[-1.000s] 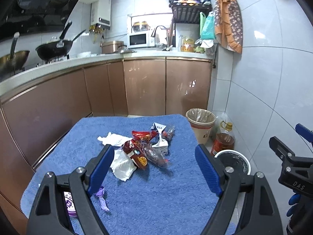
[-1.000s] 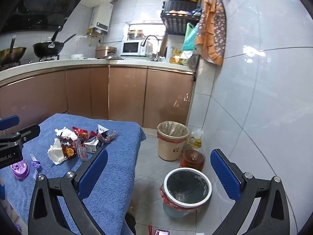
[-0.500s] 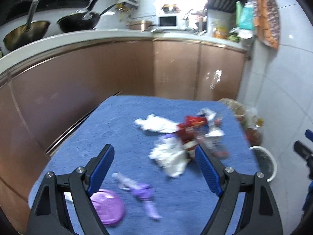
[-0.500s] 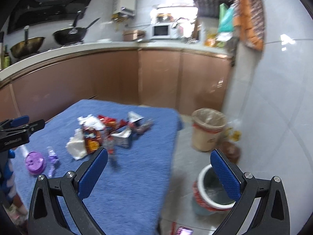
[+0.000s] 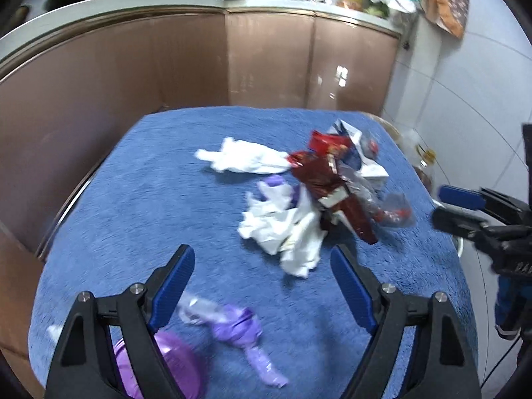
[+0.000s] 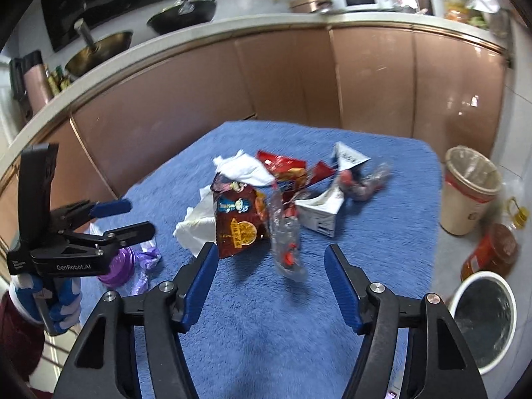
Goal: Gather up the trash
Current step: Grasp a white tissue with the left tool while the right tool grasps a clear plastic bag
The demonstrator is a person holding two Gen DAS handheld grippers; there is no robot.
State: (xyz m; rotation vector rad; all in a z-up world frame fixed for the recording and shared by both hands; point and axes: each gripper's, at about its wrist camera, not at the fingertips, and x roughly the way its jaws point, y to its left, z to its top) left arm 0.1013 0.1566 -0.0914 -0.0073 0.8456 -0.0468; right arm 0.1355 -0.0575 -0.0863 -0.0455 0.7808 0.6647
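Trash lies in a heap on the blue cloth (image 5: 139, 206): white crumpled tissues (image 5: 286, 229), a second tissue (image 5: 242, 159), red snack wrappers (image 5: 329, 183), a clear plastic wrapper (image 6: 286, 236), a white carton (image 6: 319, 212). A purple wrapper (image 5: 242, 332) and a purple lid (image 5: 159, 365) lie near the front. My left gripper (image 5: 262, 286) is open and empty, above the cloth between the purple wrapper and the tissues. My right gripper (image 6: 271, 286) is open and empty, just short of the red bag (image 6: 237, 222) and the clear wrapper.
A white-rimmed bin (image 6: 482, 319) stands on the floor right of the table, a lined beige bin (image 6: 468, 189) behind it, and an oil bottle (image 6: 492, 252) between them. Brown cabinets (image 5: 266, 60) and a counter curve round the back and left.
Both grippers have tilted down and moved in over the table toward the trash heap. The right one has swung left from the floor bin to the wrappers. Both stay open.
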